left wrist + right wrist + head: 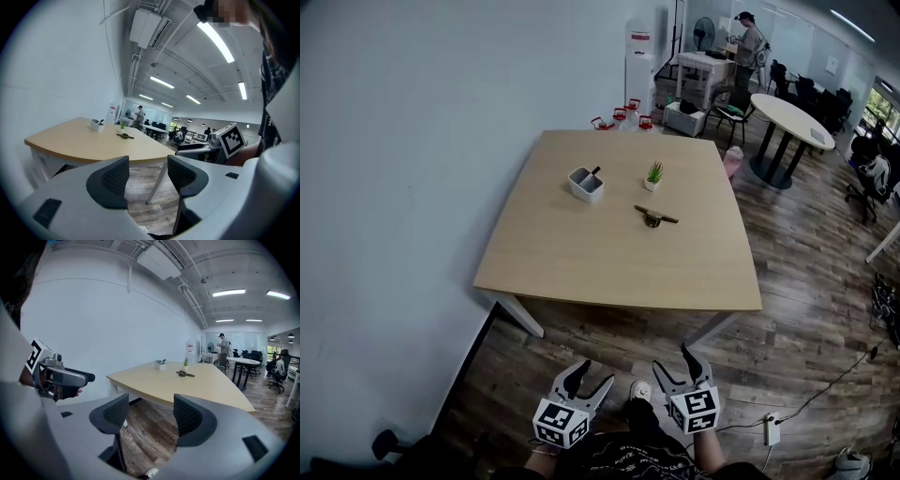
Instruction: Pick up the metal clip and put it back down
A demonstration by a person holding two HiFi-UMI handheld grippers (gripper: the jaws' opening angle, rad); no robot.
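Note:
The dark metal clip (654, 217) lies on the light wooden table (581, 253), right of centre; it also shows small as the clip (124, 136) and the clip (185, 374) in the two gripper views. Both grippers hang low in front of the table, well short of it. My left gripper (590, 378) is open with nothing between its jaws, and my right gripper (672, 366) is open and empty too. In their own views the left gripper (147, 176) and right gripper (151, 414) frame only wooden floor.
A white pen holder (586, 184) and a small potted plant (654, 175) stand on the table behind the clip. A wall runs along the left. A round white table (792, 120), chairs and a standing person (748, 47) are at the far right.

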